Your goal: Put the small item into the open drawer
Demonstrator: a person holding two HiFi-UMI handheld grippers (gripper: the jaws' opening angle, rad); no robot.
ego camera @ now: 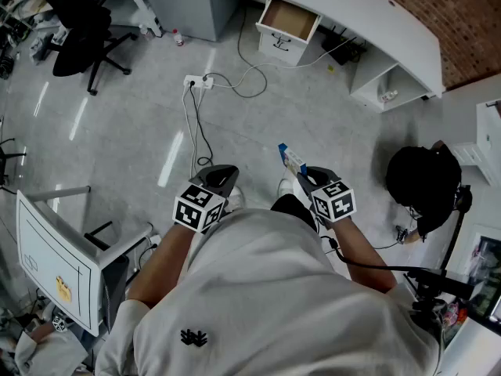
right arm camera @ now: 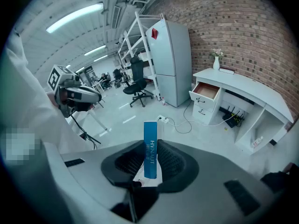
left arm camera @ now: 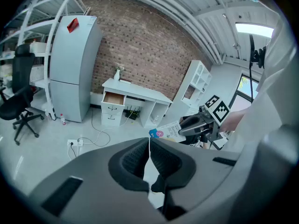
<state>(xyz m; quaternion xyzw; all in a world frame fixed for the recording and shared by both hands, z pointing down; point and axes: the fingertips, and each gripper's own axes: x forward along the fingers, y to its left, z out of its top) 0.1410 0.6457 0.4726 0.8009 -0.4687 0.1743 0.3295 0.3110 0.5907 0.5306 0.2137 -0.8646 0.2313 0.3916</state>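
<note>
Grey floor point(ego camera: 141, 116), desk drawer point(ego camera: 291, 19) open, right gripper point(ego camera: 307, 177) jaws gripping blue box point(right arm camera: 150, 148), left gripper point(left arm camera: 149, 152) jaws closed.

Office-lab space: brick wall point(left arm camera: 140, 45), white desk point(ego camera: 376, 6), office chair point(ego camera: 78, 22), fridge point(left arm camera: 72, 69), metal racks point(right arm camera: 135, 36), strip lights point(right arm camera: 74, 17), power strip point(ego camera: 197, 82) and cables point(ego camera: 200, 131) on grey floor point(ego camera: 133, 139).

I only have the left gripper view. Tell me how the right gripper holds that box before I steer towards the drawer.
Observer: In the right gripper view, the right gripper is closed on the blue box, which stands upright between the pads, its narrow edge towards the camera.
Operator: Check inside the drawer.
Observer: From the head view, the open drawer shows a bare brown bottom with nothing in it.
Operator: Report anyone nearby.
Observer: A person crouches to the right, short of the white desk.
</note>
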